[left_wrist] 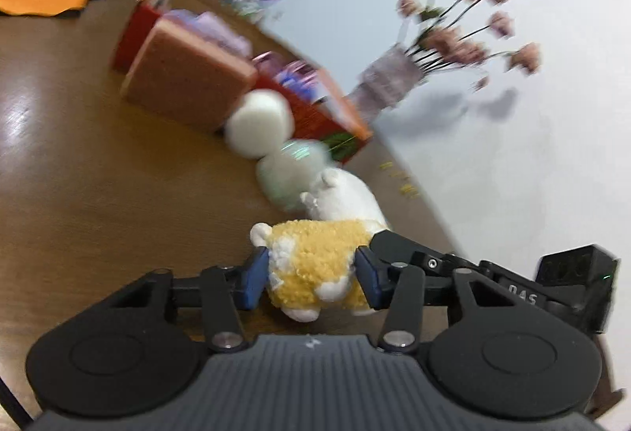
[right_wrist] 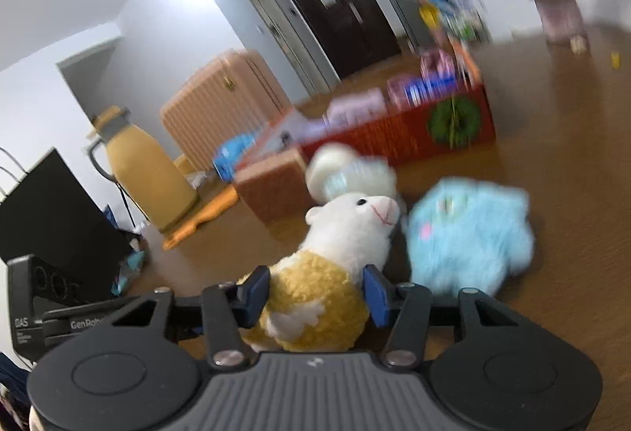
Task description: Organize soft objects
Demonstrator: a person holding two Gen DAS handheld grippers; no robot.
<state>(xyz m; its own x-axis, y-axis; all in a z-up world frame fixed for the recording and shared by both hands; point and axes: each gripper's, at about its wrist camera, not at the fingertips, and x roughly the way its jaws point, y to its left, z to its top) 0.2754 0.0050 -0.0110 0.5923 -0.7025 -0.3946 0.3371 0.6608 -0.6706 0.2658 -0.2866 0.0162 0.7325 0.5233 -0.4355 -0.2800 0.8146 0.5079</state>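
A vase of pink flowers (left_wrist: 398, 76) stands by the white wall at the wooden table's (left_wrist: 79, 155) far edge, just beside a red box (right_wrist: 434, 127) crammed with packets. Further off are a yellow jug (right_wrist: 146, 174), a peach suitcase (right_wrist: 224, 99) and a dark door (right_wrist: 343, 13)

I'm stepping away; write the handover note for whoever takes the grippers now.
Left gripper: shut on the alpaca.
Right gripper: shut on the same alpaca, from another side.
Blue plush, white roll and pale green roll lie on the table beside the red box. The sponge block is there too.
Done: alpaca gripped.
Left: nothing looks put away yet; place the alpaca, then the rest.
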